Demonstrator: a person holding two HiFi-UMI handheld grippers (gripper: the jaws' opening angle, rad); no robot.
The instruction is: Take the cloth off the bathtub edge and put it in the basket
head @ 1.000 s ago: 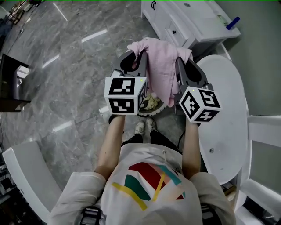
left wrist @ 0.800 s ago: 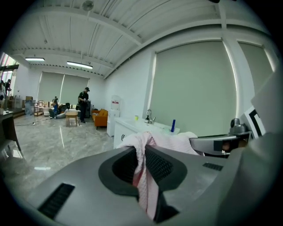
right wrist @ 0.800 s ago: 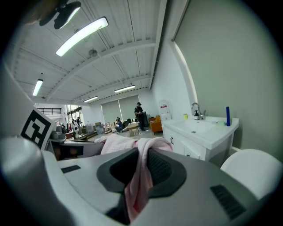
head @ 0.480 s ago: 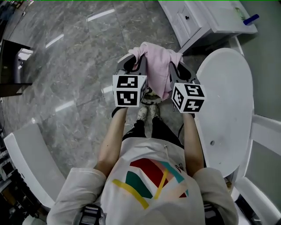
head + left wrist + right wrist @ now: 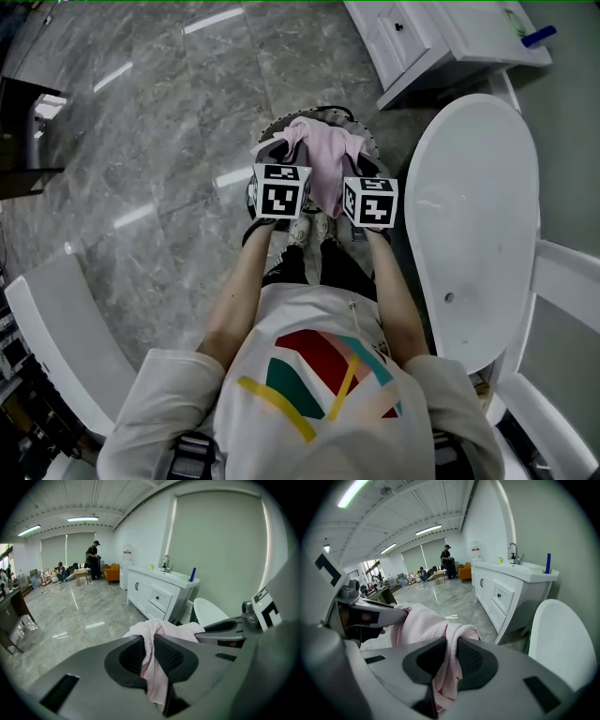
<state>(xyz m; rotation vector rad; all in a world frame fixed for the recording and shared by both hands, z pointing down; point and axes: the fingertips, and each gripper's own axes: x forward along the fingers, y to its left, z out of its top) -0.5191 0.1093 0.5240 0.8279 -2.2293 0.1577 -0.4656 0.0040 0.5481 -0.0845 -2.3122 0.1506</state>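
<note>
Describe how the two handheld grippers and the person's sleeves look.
The left gripper and right gripper match: grey bodies, jaws faced in textured black, each bearing a white cube with black square markers. The person wears a pale short-sleeved T-shirt with a red, teal and yellow print.

No word, number or brand name can be read anywhere. The white cube with black square marker patterns [image 5: 280, 190] at the near left and the matching white marker cube [image 5: 371, 202] at the right carry only coded blocks, no letters. The person's white T-shirt [image 5: 319, 375] bears red, teal and yellow shapes without lettering. A small red-and-white panel on the far wall [image 5: 127, 553] may be a sign, but it is too small to read.
</note>
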